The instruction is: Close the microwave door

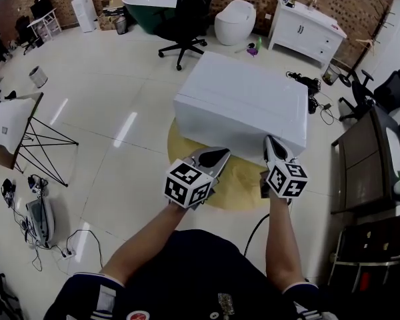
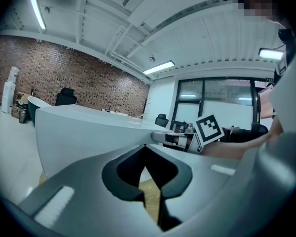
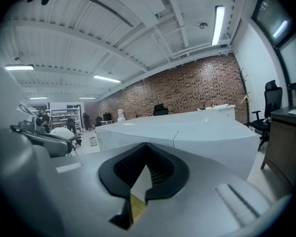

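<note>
No microwave shows in any view. A large white box-shaped unit (image 1: 243,102) stands on a round yellow rug (image 1: 237,179) just ahead of me; it also fills the middle of the left gripper view (image 2: 84,132) and the right gripper view (image 3: 197,132). My left gripper (image 1: 217,155) is held at waist height, pointing at the unit's near face, jaws together with nothing between them (image 2: 145,147). My right gripper (image 1: 272,142) hangs beside it near the unit's front right corner, also shut and empty (image 3: 147,145). Neither gripper touches the unit.
A black office chair (image 1: 187,19), a dark green bathtub (image 1: 147,5) and a white cabinet (image 1: 307,29) stand behind the unit. A dark desk (image 1: 363,155) is at the right. A folding stand (image 1: 20,122) and floor cables (image 1: 40,219) lie to the left.
</note>
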### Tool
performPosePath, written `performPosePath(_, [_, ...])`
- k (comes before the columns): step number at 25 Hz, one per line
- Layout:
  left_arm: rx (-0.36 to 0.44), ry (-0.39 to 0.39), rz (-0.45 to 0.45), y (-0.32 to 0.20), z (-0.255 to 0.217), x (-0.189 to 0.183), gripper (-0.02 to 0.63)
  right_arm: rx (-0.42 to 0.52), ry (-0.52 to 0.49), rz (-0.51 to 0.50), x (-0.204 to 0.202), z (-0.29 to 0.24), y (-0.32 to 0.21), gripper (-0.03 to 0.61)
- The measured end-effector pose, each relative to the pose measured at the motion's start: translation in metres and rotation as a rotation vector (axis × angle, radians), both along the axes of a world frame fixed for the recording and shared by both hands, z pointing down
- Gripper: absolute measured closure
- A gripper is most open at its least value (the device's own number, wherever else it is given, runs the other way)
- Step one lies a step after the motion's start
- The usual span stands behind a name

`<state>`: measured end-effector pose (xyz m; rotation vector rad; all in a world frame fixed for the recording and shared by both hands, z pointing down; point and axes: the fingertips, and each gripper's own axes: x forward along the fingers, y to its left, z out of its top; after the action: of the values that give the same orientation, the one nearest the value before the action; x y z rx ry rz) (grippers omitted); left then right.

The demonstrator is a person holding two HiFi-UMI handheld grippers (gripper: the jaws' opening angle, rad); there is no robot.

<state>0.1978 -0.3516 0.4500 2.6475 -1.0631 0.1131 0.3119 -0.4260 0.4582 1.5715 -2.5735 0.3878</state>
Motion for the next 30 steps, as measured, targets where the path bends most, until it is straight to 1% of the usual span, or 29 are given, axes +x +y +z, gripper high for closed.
performPosePath(6, [0.013,0.003,-0.009,0.001,-0.008,-0.014,0.601,0.006,0.017,0.013,-0.006,-0.002,0.003,0.577])
performPosePath(11, [0.025,0.009,0.001,0.004,-0.018,-0.03,0.601,0.052,0.012,-0.007,-0.034,-0.021,0.026,0.577])
performPosePath(15, [0.046,0.023,0.03,0.009,-0.037,-0.036,0.601,0.096,0.0,-0.042,-0.059,-0.043,0.051,0.577])
performPosePath(19, [0.071,0.037,0.067,0.011,-0.053,-0.041,0.601,0.146,-0.009,-0.041,-0.077,-0.064,0.07,0.577])
performPosePath(23, [0.076,0.057,0.105,0.015,-0.061,-0.044,0.601,0.183,-0.005,-0.041,-0.092,-0.078,0.088,0.577])
performPosePath(27, [0.091,0.045,0.128,0.02,-0.066,-0.045,0.601,0.199,0.039,-0.049,-0.104,-0.084,0.103,0.577])
performPosePath(30, [0.11,0.026,0.138,0.022,-0.068,-0.043,0.601,0.199,0.042,-0.05,-0.106,-0.085,0.108,0.577])
